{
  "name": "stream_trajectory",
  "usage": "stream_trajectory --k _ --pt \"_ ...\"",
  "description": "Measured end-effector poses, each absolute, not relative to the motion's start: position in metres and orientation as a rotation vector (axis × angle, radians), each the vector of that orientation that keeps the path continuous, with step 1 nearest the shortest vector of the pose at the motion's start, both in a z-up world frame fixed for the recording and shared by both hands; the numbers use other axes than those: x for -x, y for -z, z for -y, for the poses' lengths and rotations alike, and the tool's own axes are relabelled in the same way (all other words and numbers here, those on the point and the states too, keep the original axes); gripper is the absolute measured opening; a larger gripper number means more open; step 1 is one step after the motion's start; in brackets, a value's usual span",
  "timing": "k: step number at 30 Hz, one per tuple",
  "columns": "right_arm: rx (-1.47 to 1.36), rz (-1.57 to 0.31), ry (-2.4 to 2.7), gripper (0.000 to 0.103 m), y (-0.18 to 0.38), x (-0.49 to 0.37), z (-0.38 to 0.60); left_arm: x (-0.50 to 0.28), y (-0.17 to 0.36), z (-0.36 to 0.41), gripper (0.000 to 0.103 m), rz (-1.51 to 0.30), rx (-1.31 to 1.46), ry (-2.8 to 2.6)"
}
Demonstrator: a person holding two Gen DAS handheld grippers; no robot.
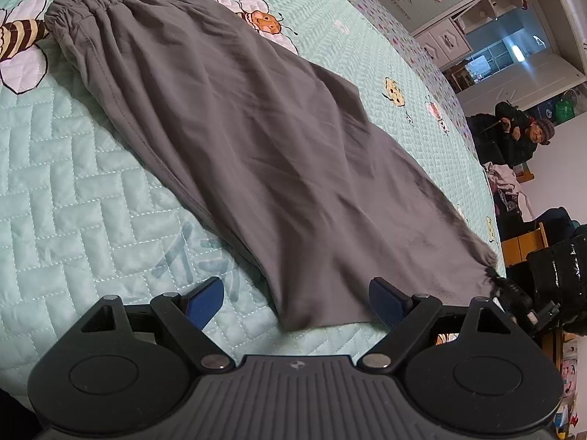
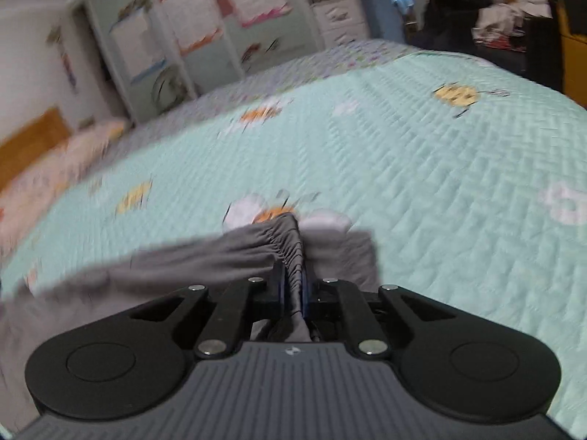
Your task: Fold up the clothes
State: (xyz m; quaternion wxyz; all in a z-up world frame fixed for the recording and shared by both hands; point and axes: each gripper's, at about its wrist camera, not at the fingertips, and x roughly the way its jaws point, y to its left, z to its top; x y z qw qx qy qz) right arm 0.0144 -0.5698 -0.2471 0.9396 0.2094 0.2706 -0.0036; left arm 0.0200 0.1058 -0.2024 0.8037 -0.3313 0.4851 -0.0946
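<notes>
1. The left gripper (image 1: 296,299) has its jaws spread wide apart with nothing between them. Its blue pads (image 1: 205,302) sit low over the bed, one over bare quilt and the other over the near hem of the trousers.

2. The right gripper (image 2: 293,282) has its jaws pressed together on a gathered, elastic edge of the grey cloth. The pinched fabric bunches up in ridges between the fingers and trails off to the left and down under the tool. This view is blurred, so finer detail of the grip is hard to read.

3. The trousers (image 1: 256,128) are grey and lie flat along the bed in the left wrist view, elastic waistband (image 1: 110,0) at the far end and the wide leg end nearest the left gripper. At the right corner of that near end the cloth is puckered where a dark tool part meets it.

4. The quilt (image 1: 73,183) under them is pale mint, stitched in a brick pattern, printed with bees and white flowers.

5. Beyond the bed stands a white cabinet (image 1: 444,42) with drawers and open shelves; what the shelves hold is too small to tell.

6. A person (image 1: 521,132) in dark clothes sits past the far edge of the bed, with a heap of clothes (image 1: 504,179) just beside them.
</notes>
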Motion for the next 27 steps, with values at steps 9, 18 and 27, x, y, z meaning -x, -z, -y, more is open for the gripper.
stream_trajectory --k 9,18,27 --pt "-0.591 -0.570 0.072 0.055 0.265 0.004 0.599 -0.019 0.205 -0.105 0.088 -1.045 0.709 0.212" --pt "-0.358 -0.433 0.005 0.055 0.204 0.019 0.540 -0.018 0.204 -0.102 0.088 -1.029 0.730 0.237" --pt "-0.289 -0.626 -0.341 0.055 0.215 -0.057 0.442 -0.017 0.211 -0.108 0.088 -1.023 0.763 0.241"
